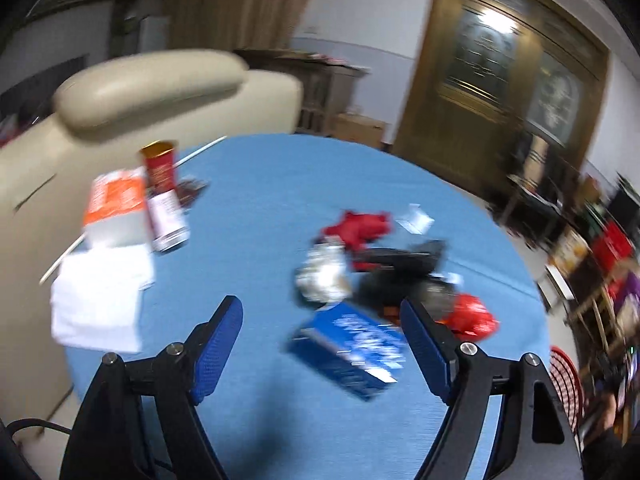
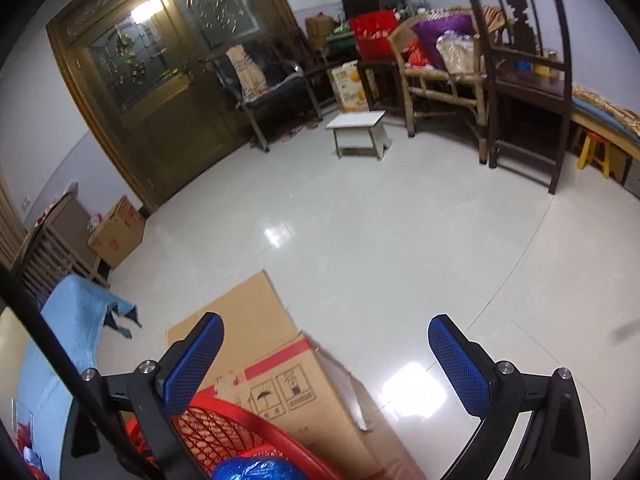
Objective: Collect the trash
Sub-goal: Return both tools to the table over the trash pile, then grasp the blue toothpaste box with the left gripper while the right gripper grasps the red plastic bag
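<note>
The left claw (image 1: 322, 322) is released, nothing between its blue pads, above the blue-covered tabletop (image 1: 260, 208). A blue box (image 1: 352, 350) lies between its fingers, just ahead; beyond it sit foil wrappers (image 1: 322, 276) and red scraps (image 1: 358, 226). The right claw (image 2: 326, 340) is released over a red mesh basket (image 2: 224, 432) beside a cardboard box (image 2: 288, 384).

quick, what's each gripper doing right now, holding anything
Left gripper: open, empty, above the blue box on the table.
Right gripper: open, empty, over the red basket and carton.
</note>
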The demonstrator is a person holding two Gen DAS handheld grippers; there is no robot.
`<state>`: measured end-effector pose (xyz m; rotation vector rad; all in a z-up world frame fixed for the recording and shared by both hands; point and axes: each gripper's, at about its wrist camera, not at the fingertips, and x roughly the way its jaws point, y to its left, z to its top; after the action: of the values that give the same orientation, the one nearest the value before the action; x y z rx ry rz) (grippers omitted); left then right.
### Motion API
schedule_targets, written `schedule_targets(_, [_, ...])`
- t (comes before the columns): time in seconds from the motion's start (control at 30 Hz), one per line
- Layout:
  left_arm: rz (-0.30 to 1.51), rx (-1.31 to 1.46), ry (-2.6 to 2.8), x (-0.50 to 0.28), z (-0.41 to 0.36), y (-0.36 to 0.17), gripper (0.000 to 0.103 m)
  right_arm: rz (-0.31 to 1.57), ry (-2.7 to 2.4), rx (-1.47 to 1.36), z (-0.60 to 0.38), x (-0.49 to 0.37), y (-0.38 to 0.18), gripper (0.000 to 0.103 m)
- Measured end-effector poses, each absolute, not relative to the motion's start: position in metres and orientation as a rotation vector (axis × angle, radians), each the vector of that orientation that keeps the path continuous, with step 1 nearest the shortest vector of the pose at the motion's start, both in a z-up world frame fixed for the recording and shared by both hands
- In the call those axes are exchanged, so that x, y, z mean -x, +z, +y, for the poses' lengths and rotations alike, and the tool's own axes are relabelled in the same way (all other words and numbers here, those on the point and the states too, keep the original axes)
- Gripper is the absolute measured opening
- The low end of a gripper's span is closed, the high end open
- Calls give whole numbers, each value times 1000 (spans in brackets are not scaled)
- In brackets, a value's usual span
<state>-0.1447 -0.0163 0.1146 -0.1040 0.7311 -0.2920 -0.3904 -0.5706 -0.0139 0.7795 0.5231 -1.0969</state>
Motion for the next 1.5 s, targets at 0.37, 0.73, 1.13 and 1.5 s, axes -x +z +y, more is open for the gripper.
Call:
schedule_targets(0.37, [808,169,-253,136,14,85,81,581,-1077,-736,-539,365,-18,103])
schedule_targets(0.73, [863,55,-396,131,-59,59,82,463,-1032,-557,-481,374,65,103])
schedule_targets(1.13, [902,79,-269,128,-103,52,82,528,-576,-421,-353,257,82,103])
schedule_targets(1.5, [933,-42,-153,147,-60,28,82,559,-476,-438,-317,230,73,103])
